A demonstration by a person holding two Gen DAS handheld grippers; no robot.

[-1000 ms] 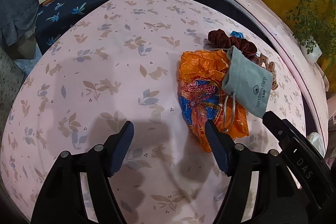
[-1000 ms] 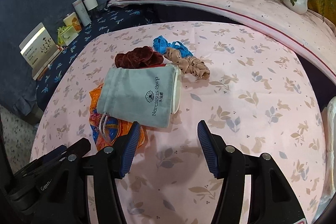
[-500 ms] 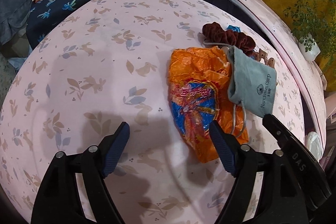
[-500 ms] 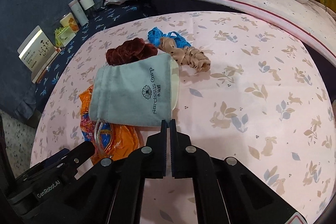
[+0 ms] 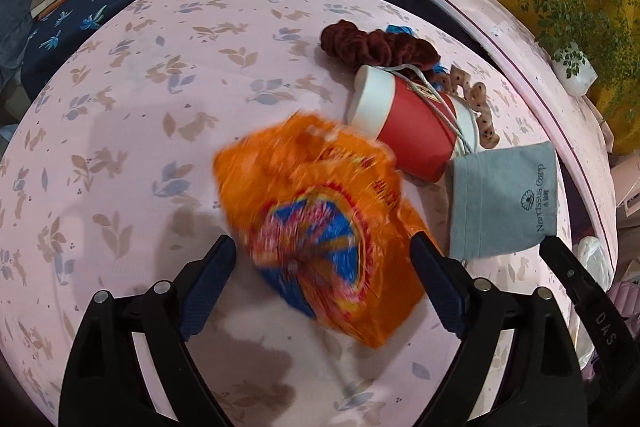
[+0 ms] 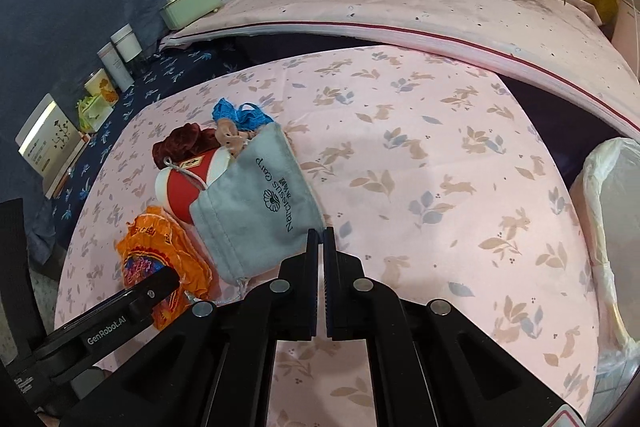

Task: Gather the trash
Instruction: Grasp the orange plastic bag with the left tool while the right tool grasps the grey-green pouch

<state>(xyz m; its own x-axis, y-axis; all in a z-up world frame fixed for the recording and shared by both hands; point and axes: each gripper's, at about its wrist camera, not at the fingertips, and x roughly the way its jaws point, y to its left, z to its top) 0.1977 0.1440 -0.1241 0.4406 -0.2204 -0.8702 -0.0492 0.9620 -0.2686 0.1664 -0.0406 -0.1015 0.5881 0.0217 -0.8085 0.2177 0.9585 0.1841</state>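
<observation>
An orange snack wrapper (image 5: 320, 227) lies crumpled on the pink cloth, between the open jaws of my left gripper (image 5: 324, 275); it also shows in the right wrist view (image 6: 164, 251). My right gripper (image 6: 320, 239) is shut on the corner of a grey drawstring pouch (image 6: 260, 203) and holds it lifted. The pouch (image 5: 504, 203) hangs at the right of the left wrist view. A red paper cup with a white lid (image 5: 404, 119) lies on its side beside it, with the pouch's cord across it.
A maroon scrunchie (image 5: 372, 47), a tan scrunchie (image 5: 476, 103) and a blue one (image 6: 240, 115) lie behind the cup. A bin lined with a white bag (image 6: 612, 227) stands at the right. Boxes and jars (image 6: 116, 63) stand on the dark blue cloth at the left.
My right gripper shut on the pouch and lifted it aside, which uncovered the red cup. My left gripper moved forward so that the orange wrapper lies between its fingers.
</observation>
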